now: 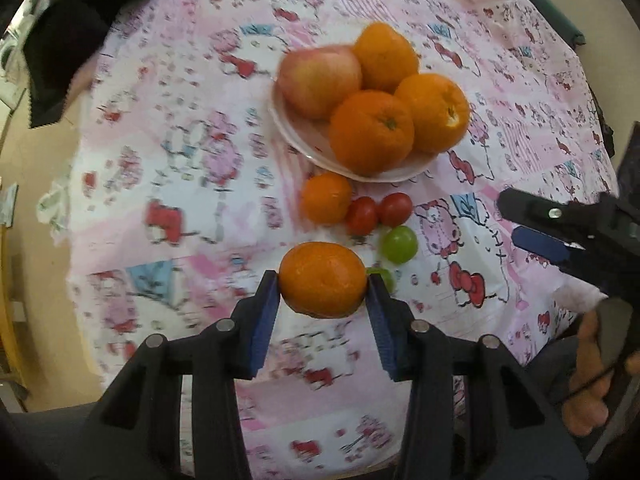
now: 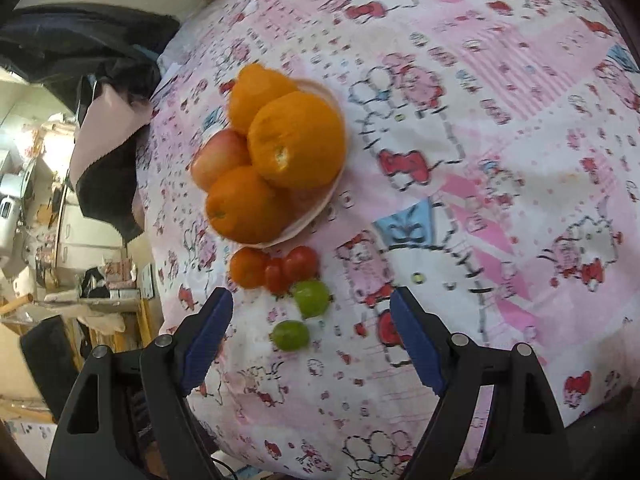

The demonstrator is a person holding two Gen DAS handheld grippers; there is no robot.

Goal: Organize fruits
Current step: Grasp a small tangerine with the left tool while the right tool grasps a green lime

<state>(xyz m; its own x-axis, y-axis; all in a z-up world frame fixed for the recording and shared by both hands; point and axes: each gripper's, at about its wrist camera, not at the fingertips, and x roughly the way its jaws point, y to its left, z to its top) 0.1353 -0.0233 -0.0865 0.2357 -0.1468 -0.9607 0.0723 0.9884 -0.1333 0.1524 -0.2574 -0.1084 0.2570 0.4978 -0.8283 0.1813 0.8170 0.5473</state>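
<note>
One mandarin (image 1: 322, 279) getting pinched across its middle by the left gripper (image 1: 322, 288), just above the tablecloth (image 1: 192, 152) near the plate (image 1: 298, 136). Looking soft and light, so squeezing gently. Right gripper (image 2: 311, 314) hanging spread wide, gripping nothing, over the grapes (image 2: 311, 298).

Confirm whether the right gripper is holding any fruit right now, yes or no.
No: the right gripper stands wide open with only tablecloth and a loose green grape between its fingers, while the left gripper clamps a mandarin.
</note>
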